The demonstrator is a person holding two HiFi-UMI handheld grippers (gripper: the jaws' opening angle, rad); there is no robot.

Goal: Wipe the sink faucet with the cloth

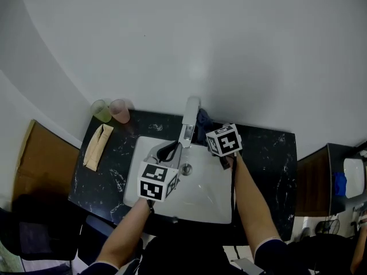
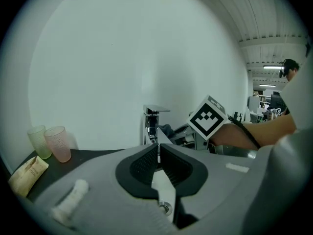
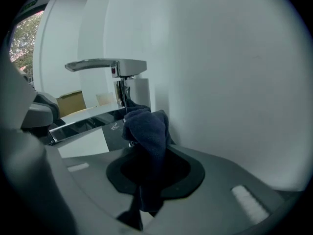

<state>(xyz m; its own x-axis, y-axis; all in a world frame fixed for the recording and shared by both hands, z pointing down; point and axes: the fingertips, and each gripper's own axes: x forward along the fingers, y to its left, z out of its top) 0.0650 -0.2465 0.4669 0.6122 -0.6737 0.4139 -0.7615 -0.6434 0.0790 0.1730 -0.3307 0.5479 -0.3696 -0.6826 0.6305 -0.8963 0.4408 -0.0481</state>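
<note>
Right now: I have both grippers over the sink (image 1: 221,211), which sits in a dark marbled counter (image 1: 269,165) against a white wall.
Left arm: my bare forearm comes in from the lower left, angled toward the faucet (image 1: 189,122).
Left gripper (image 1: 168,150): it hangs over the basin's left half, nose aimed at the spout and tipped slightly down.
Left jaws: in the left gripper view they are all but closed, with only a hairline gap and nothing between them.
Right arm: my forearm runs almost straight up the basin's right side.
Right gripper (image 1: 205,132): it sits just right of the faucet, pitched downward.
Right jaws: they are clamped on the cloth (image 3: 146,131), which is dark blue and bunched.
Cloth position: it is up against the faucet's upright body, under the lever; it seems to touch.
Counter left: a green cup (image 1: 102,110), a pink cup (image 1: 120,110) and a tan packet (image 1: 97,146).
</note>
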